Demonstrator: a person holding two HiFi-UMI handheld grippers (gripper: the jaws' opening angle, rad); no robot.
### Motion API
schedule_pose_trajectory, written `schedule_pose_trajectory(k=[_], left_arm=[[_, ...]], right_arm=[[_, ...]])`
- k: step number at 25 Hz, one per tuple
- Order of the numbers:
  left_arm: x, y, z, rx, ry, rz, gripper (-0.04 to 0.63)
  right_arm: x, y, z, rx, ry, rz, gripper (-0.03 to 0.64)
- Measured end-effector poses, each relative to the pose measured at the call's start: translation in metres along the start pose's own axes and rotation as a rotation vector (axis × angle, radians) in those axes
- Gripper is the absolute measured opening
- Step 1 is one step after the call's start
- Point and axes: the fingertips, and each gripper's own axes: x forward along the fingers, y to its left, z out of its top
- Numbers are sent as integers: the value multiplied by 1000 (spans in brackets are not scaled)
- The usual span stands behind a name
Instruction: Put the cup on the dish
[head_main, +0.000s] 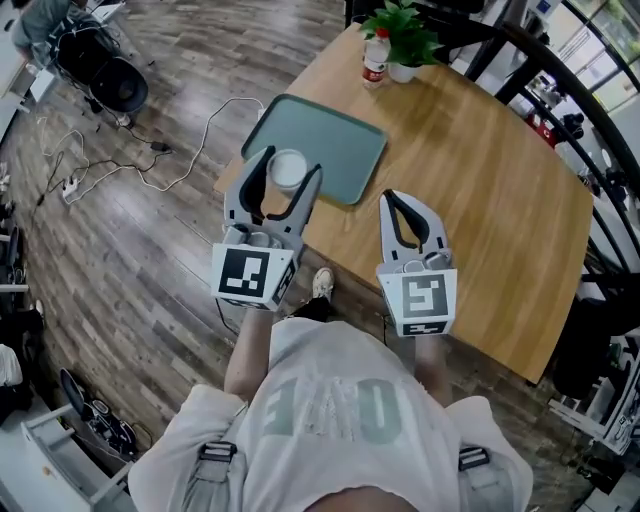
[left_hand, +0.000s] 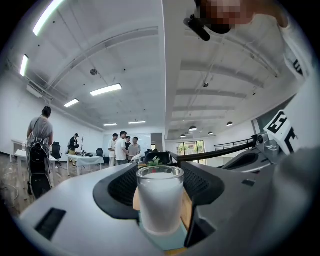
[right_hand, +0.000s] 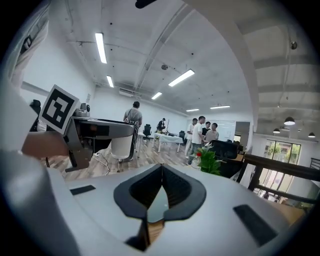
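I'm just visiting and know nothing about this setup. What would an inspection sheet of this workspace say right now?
Surface: wooden table.
Job's things: white cup over the near corner of the grey-green tray; whether it is resting or lifted is unclear.
Clutter: potted plant and bottle at the table's far end.
Grippers: left gripper has its jaws either side of the cup, contact unclear; right gripper is shut, empty, above the table.
Cables: white cables and a power strip on the floor.
Surroundings: office chairs; people standing far off.
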Motion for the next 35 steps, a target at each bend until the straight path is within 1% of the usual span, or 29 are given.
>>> schedule_pose_trajectory(k=[3, 6, 10, 13, 18, 22, 28, 35], left_arm=[[20, 24, -8, 8, 21, 8, 275], [40, 48, -16, -4, 39, 17, 275], [72, 79, -30, -4, 66, 35, 275], [91, 96, -40, -20, 83, 50, 275], [119, 114, -63, -12, 133, 49, 275], [140, 125, -99, -16, 193, 37, 275], [182, 148, -132, -16, 220, 45, 275], [201, 164, -171, -32, 278, 63, 275]], right_arm=[[28, -1, -3, 22, 32, 16, 20], [54, -2, -6, 32, 55, 31, 20], [90, -9, -13, -2, 93, 37, 20], [108, -14, -16, -19, 118, 37, 20], [134, -14, -17, -36, 141, 67, 20], [154, -10, -27, -25, 165, 96, 20], [185, -15, -47, -20, 200, 116, 20], [193, -12, -61, -10, 247, 128, 20]])
